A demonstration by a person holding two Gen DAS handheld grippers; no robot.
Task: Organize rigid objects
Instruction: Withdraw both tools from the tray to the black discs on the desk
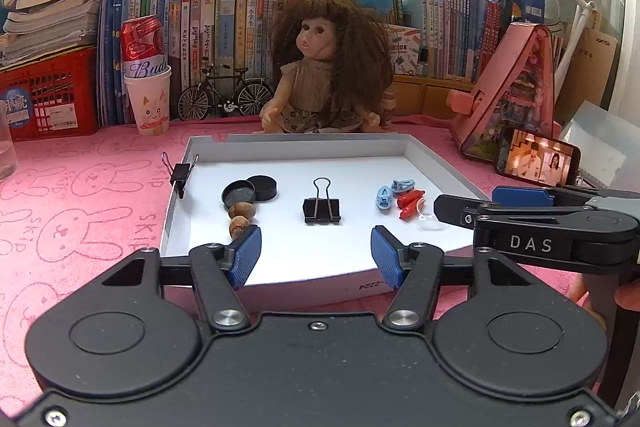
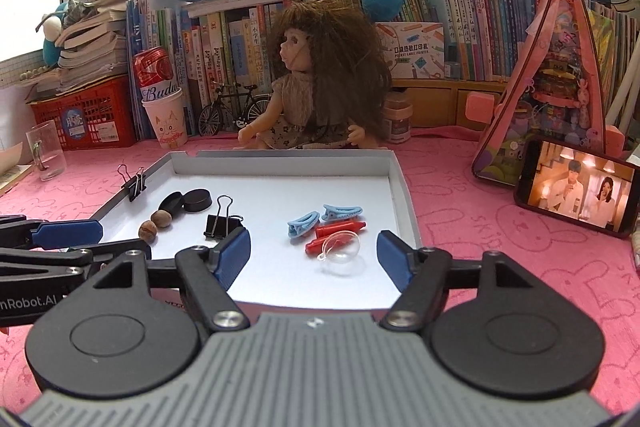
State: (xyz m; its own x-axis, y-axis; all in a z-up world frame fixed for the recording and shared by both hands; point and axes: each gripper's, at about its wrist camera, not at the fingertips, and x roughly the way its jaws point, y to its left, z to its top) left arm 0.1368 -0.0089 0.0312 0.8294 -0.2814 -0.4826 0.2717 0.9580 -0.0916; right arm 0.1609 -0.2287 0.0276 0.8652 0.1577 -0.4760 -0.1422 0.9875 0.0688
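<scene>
The left gripper (image 1: 316, 253) is held level with its blue-padded jaws spread wide and nothing between them. The right gripper (image 2: 314, 255) is likewise spread and empty, apparently just beside the left.

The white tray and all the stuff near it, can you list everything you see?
tray: 1, white, on pink cloth
binder clips: 2, black, one in tray, one on its left wall
round tins: 2, black, tray left
nuts: 2, brown, by tins
blue clips: 2, tray right
red pieces: 2, beside them
clear cup: 1, tray right front
doll: 1, behind tray
phone: 1, right
left tongs: open
right tongs: open
</scene>
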